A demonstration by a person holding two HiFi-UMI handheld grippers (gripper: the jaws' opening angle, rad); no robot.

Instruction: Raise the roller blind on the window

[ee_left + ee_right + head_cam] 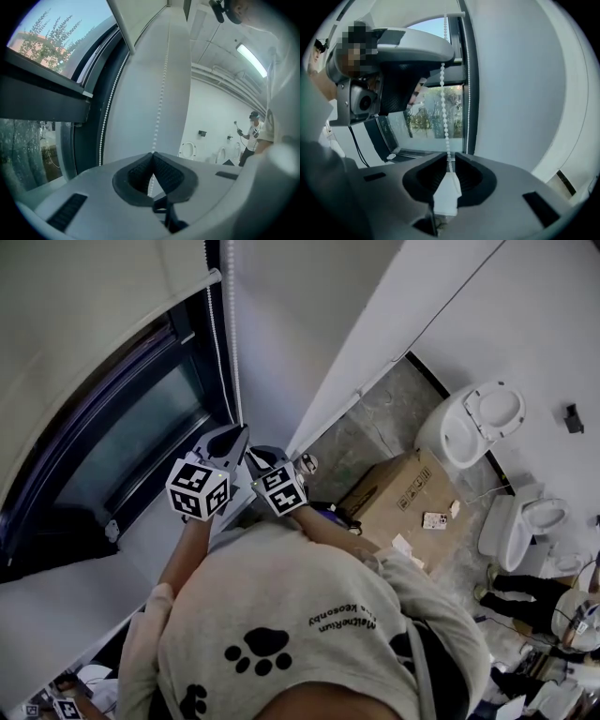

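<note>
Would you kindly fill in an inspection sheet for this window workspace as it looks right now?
Surface: grey stone floor, partly taken up by stored goods.
Job's things: roller blind drawn up clear of much of the window; bead chain hangs beside the frame.
Clutter: cardboard box and white toilets on the floor.
Grippers: left gripper shut on the bead chain; right gripper with jaws slightly apart around the chain, a white connector further in between them.
Cables: a dark lead hangs under the left gripper.
Surroundings: white wall; another person at the head view's lower right.
</note>
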